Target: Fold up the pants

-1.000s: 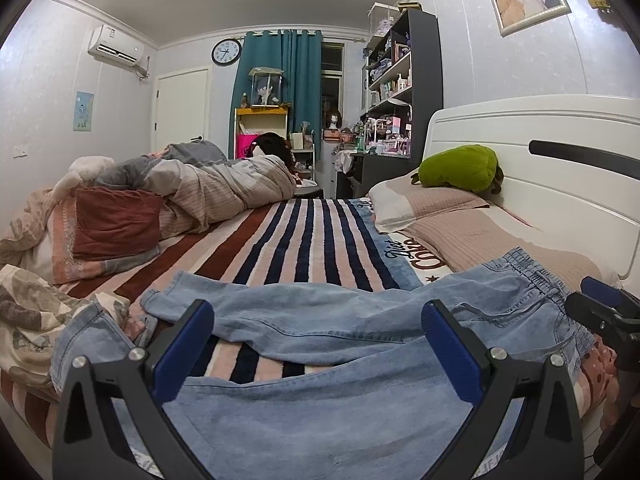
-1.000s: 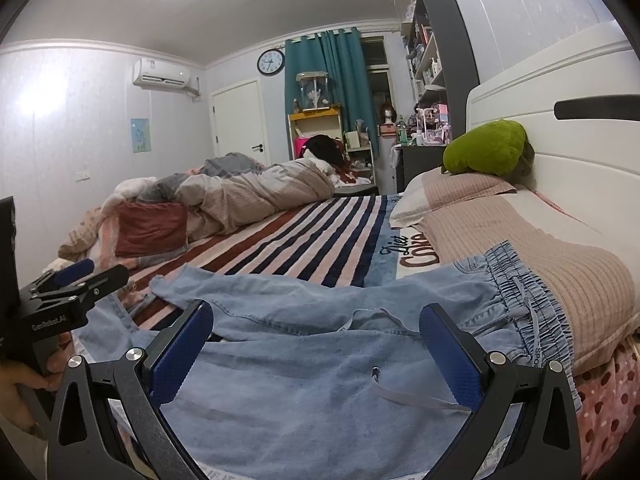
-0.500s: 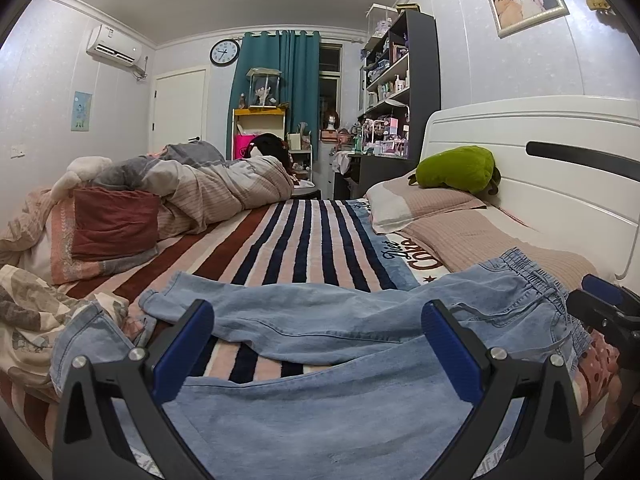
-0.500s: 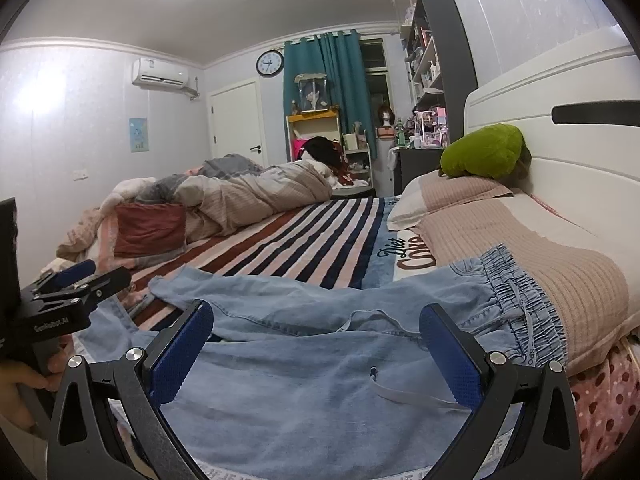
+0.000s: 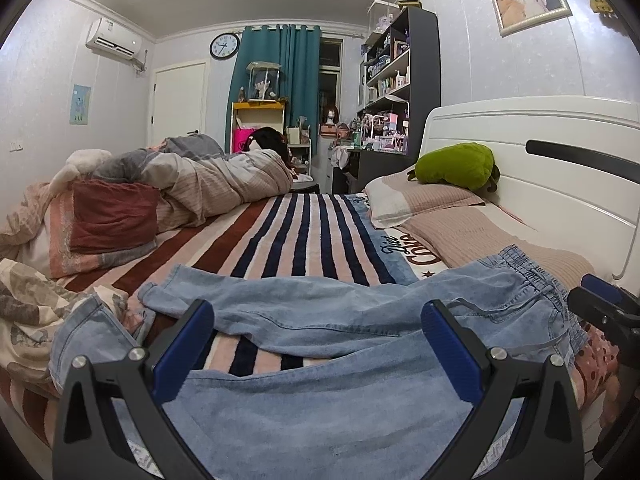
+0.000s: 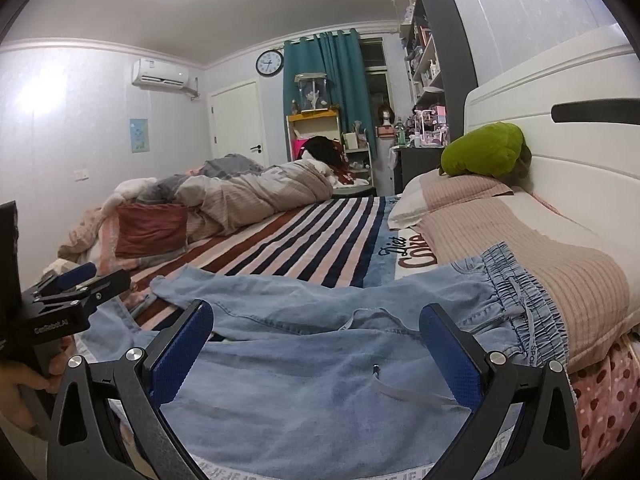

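Observation:
Light blue denim pants point(image 5: 340, 360) lie spread across the near edge of the striped bed, elastic waistband point(image 6: 524, 304) to the right, legs running left with one leg point(image 5: 256, 308) lying farther back. My left gripper point(image 5: 316, 352) is open, low over the near leg, holding nothing. My right gripper point(image 6: 316, 352) is open over the seat area near the loose drawstring point(image 6: 416, 390), holding nothing. Each gripper shows at the edge of the other's view: the right one point(image 5: 604, 312), the left one point(image 6: 76, 284).
The striped blanket point(image 5: 304, 232) covers the bed. A bundled duvet point(image 5: 208, 184) and a red cushion point(image 5: 112, 216) lie at the back left. Pillows point(image 5: 432, 208), a green plush point(image 5: 456, 166) and the white headboard point(image 5: 540, 160) are on the right. Crumpled bedding point(image 5: 28, 312) lies near left.
Both grippers have sunk slightly and edged closer to the pants; the scene has shifted up a little in both views. The pants have not moved.

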Demonstrator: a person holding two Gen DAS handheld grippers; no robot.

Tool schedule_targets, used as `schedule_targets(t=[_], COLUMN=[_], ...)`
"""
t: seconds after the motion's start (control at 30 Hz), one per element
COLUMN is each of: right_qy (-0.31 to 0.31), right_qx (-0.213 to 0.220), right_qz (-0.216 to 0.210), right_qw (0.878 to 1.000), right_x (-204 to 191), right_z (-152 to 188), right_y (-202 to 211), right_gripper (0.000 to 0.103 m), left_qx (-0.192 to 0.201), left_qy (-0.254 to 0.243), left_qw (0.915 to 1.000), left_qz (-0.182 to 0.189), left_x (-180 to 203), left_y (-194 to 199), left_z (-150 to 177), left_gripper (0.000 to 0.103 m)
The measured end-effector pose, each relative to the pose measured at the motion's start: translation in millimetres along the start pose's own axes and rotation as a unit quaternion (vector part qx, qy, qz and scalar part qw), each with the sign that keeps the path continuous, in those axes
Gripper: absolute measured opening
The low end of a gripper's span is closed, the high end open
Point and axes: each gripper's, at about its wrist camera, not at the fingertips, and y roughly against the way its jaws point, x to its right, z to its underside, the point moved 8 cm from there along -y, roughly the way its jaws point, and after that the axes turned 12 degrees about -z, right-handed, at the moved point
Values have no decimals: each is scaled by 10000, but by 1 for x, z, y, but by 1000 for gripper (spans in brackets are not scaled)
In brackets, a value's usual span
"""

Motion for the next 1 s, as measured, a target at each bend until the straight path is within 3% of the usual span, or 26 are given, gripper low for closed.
schedule_targets(t=[0.23,0.3,0.37,0.5,0.67,0.83,1.0], right_qy=[-119,-186,-278,-512,-805,-1067,-1244], right_qx=[-2,14,10,-85,-297,-605,-721], right_qz=[68,111,200,354,459,563,729], right_qw=[9999,9998,9994,9980,9953,9909,9869], right_x=[4,10,18,37,61,80,90], right_z=[1,2,7,23,53,86,106], right_y=[9,13,21,30,28,21,23], right_gripper=[103,95,81,81,68,65,66], left_qx=[-190,-283,-387,-685,-1078,-1625,-1976], left_qy=[146,208,294,439,746,1096,1459], left_qw=[9997,9994,9988,9963,9897,9787,9689], left_qz=[48,16,-38,-288,-571,-604,-304], left_x=[-22,-34,-51,-91,-142,-176,-184], left_y=[-5,-7,-8,-14,-17,-22,-31], left_z=[6,11,18,42,75,118,149], left_gripper=[102,102,102,102,102,102,102])
